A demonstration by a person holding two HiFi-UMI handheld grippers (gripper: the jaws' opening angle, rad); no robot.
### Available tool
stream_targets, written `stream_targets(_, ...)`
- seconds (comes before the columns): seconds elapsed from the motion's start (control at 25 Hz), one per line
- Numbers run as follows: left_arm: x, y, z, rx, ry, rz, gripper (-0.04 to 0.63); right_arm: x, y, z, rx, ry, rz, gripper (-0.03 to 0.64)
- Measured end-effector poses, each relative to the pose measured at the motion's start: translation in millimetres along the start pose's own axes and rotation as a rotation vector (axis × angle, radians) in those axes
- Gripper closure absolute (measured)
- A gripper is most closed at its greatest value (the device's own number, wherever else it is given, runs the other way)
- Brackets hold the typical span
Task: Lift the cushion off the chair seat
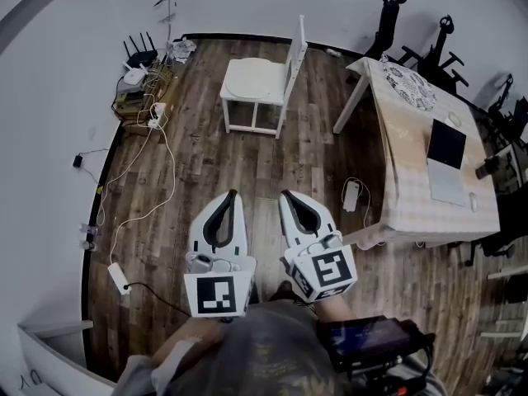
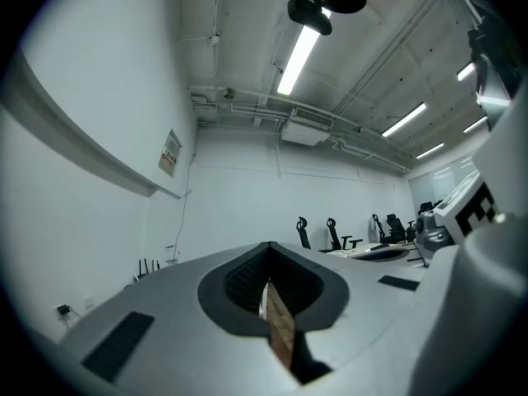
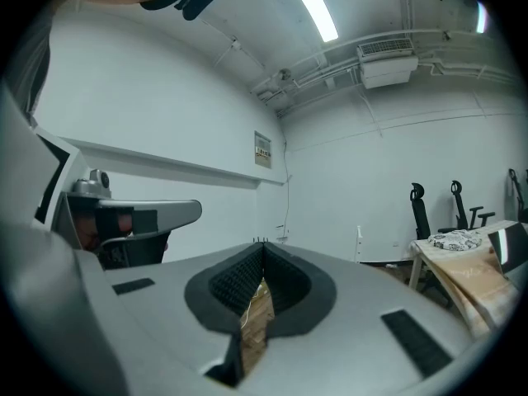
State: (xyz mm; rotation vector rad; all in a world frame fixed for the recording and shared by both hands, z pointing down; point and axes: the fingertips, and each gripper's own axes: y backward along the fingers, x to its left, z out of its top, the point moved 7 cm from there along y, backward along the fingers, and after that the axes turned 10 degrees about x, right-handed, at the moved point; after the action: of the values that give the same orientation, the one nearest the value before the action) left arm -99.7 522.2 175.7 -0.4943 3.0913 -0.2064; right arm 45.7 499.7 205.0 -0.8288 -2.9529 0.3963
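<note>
Both left gripper (image 1: 232,195) and right gripper (image 1: 285,195): jaws pressed together | cushion (image 1: 254,79) on chair (image 1: 295,52) seat, well apart

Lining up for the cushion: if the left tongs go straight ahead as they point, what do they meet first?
Probably the white chair, near its cushion; only wooden floor lies between, but the height of the left tongs is unclear.

White left hand-held gripper (image 1: 233,195) and right hand-held gripper (image 1: 285,195), black-padded, bear square-marker cubes (image 1: 219,295).
</note>
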Motion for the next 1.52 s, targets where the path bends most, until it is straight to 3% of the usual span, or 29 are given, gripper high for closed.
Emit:
stream_targets(0.36, 20.2, -45.6, -8.8, 0.033, 0.014, -0.006, 0.589, -21.1, -43.5, 0.5, 0.018, -0.002, -0.005, 0.609)
stream_targets(0.8, 34.8, -160.1, 8.6, 0.079, -0.024, 0.012, 0.589, -94.3, -135.9, 21.4, 0.009, -0.038, 0.026, 0.609)
stream_targets(1.24, 30.7, -262.7, 28.3, 0.059, -0.097, 0.03, 0.589, -180.8, -203.4, 40.8, -0.028, -0.059, 0.039, 0.609)
stream_targets(1.52, 36.4, -303.7, 36.6, 0.061, -0.077, 0.029, 0.589, -205.3, -237.1, 50.9, -0.028, -0.054, 0.046, 0.609)
